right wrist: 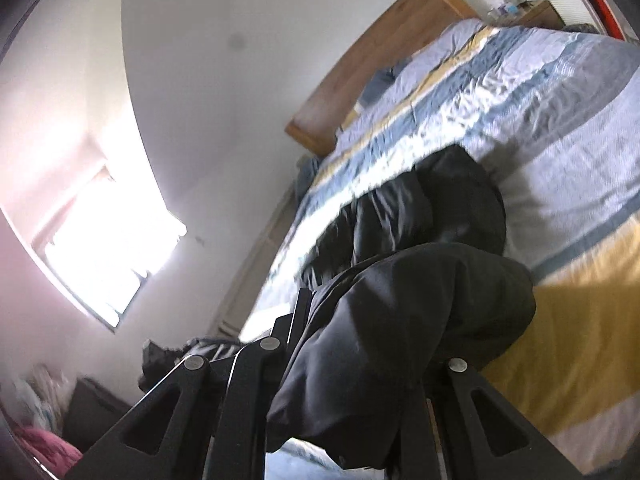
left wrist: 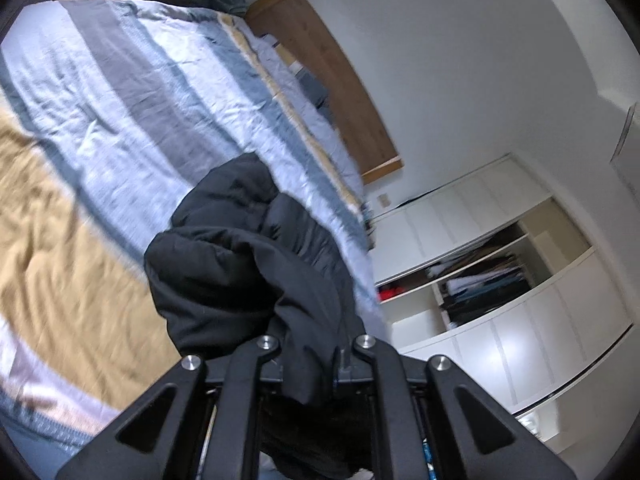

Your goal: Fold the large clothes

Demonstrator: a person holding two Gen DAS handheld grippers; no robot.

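A black padded jacket (left wrist: 240, 264) bunches up in front of my left gripper (left wrist: 316, 364), whose jaws are shut on a fold of it; the fingertips are buried in the cloth. The same black jacket (right wrist: 408, 320) drapes over my right gripper (right wrist: 360, 364), which is shut on it too, with only the linkage arms showing. Part of the jacket (right wrist: 432, 204) still trails toward the striped bedspread (right wrist: 540, 120). Both views are tilted and blurred.
The bed's striped cover (left wrist: 132, 112) in blue, grey, white and mustard fills the space ahead, with a wooden headboard (left wrist: 328, 76) at its far end. An open white wardrobe (left wrist: 492, 280) with stacked clothes is on the right. A bright window (right wrist: 108, 248) and dark clutter (right wrist: 92, 412) lie left.
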